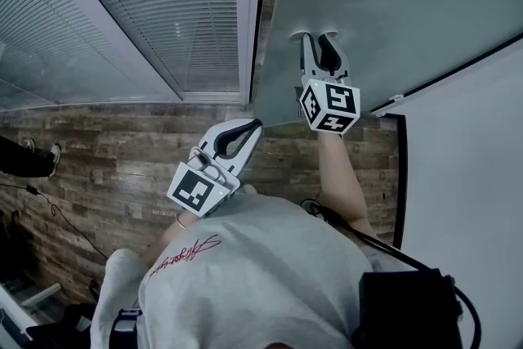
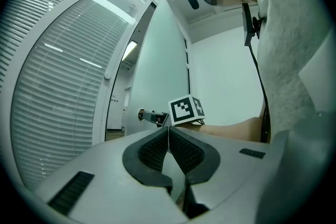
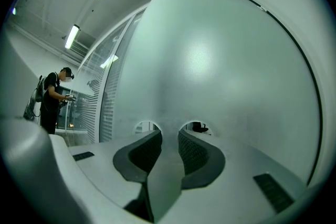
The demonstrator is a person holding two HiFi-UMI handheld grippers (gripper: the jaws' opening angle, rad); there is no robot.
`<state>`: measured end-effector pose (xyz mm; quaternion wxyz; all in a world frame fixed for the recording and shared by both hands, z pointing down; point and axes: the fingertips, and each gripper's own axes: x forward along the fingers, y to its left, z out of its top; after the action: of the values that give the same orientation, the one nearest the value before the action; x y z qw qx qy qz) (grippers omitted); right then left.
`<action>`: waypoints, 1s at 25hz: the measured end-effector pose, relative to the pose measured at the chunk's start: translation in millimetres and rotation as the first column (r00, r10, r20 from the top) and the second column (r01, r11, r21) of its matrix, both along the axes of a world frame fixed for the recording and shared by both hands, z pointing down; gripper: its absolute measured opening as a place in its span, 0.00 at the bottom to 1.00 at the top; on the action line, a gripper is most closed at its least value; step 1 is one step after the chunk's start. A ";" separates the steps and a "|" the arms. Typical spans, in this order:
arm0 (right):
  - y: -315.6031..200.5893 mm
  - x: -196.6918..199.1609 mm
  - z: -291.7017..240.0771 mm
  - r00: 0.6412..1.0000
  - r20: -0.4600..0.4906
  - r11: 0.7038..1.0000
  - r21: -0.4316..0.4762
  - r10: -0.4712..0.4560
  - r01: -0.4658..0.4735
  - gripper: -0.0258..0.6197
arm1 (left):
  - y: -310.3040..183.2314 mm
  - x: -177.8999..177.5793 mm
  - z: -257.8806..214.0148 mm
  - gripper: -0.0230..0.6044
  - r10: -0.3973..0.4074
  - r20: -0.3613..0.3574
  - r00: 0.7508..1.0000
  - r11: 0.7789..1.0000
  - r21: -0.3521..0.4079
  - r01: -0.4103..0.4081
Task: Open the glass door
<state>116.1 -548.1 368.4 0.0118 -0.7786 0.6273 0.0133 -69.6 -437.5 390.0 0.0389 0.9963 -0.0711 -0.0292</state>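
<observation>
The frosted glass door (image 1: 392, 4) fills the upper right of the head view and nearly all of the right gripper view (image 3: 210, 60). My right gripper (image 1: 317, 41) points level at it, fingertips against the glass, jaws parted with nothing between them (image 3: 169, 132). In the left gripper view the door (image 2: 157, 71) stands ajar, with a gap along its left edge, and the right gripper (image 2: 152, 116) touches it under its marker cube (image 2: 186, 109). My left gripper (image 1: 252, 127) is held back near the door's edge, jaws shut and empty (image 2: 168, 129).
A glazed partition with slatted blinds (image 1: 163, 4) runs along the left. The wood-plank floor (image 1: 122, 151) lies below, and a white wall (image 1: 466, 176) stands to the right of the door. Another person (image 3: 52, 97) stands beside the blinds, and a shoe (image 1: 37, 158) shows at the far left.
</observation>
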 end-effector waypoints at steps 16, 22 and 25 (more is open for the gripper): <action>46.4 -14.8 -2.4 0.999 -0.001 0.999 -0.014 -0.037 0.037 0.21 | 22.1 -6.3 -3.9 0.07 0.092 0.024 0.995 0.996 0.012 -0.093; 64.9 -20.7 -5.5 0.999 -0.003 0.999 -0.005 -0.035 0.035 0.21 | 41.7 -9.8 -4.2 0.07 0.149 0.024 0.989 0.989 0.012 -0.150; 78.5 -23.5 -4.1 1.000 -0.003 1.000 -0.005 -0.025 0.025 0.21 | 51.1 -15.1 -5.2 0.07 0.162 0.015 0.987 0.987 0.019 -0.162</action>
<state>92.6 -469.6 364.3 0.0089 -0.7707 0.6370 0.0130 -84.7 -386.4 384.7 0.0308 0.9993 0.0102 -0.0200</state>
